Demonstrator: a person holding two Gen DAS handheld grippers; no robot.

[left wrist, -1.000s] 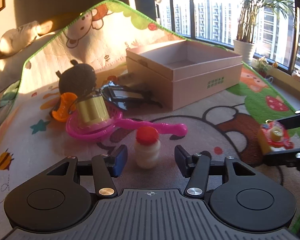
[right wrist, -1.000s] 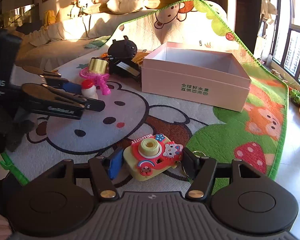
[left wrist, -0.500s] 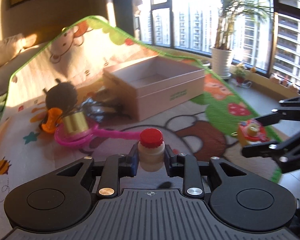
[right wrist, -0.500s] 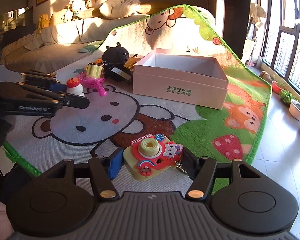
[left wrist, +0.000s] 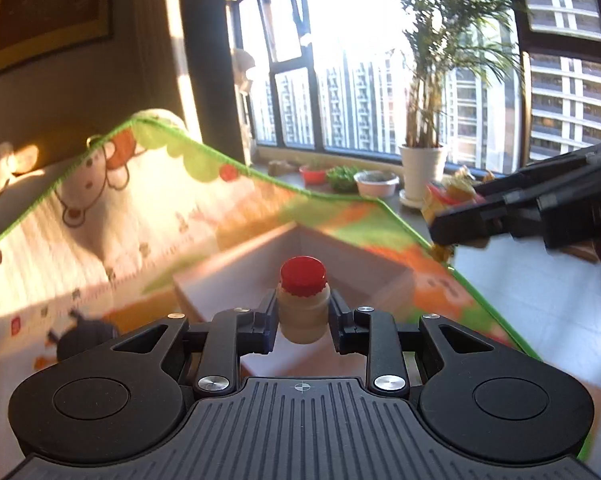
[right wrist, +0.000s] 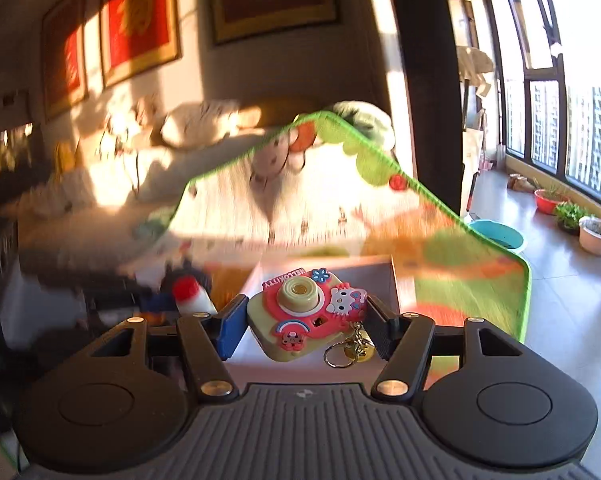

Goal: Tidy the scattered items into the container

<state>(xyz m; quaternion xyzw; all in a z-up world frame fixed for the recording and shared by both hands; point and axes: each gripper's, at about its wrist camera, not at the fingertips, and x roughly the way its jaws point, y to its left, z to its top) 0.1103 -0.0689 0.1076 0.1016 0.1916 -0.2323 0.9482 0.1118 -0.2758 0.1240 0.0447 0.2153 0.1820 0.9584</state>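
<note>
The left gripper [left wrist: 303,316] has its jaws clamped on a small bottle [left wrist: 303,304] with a red cap, held upright in the air above the pink box [left wrist: 236,276] on the play mat [left wrist: 120,216]. The right gripper [right wrist: 306,318] has its jaws closed on a toy camera [right wrist: 306,314], also held over the box, its keyring [right wrist: 340,354] dangling below.

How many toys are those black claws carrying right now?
2. A small red-capped bottle sits clamped in the left gripper, and a pink toy camera is held in the right gripper, both near the pink box.
</note>
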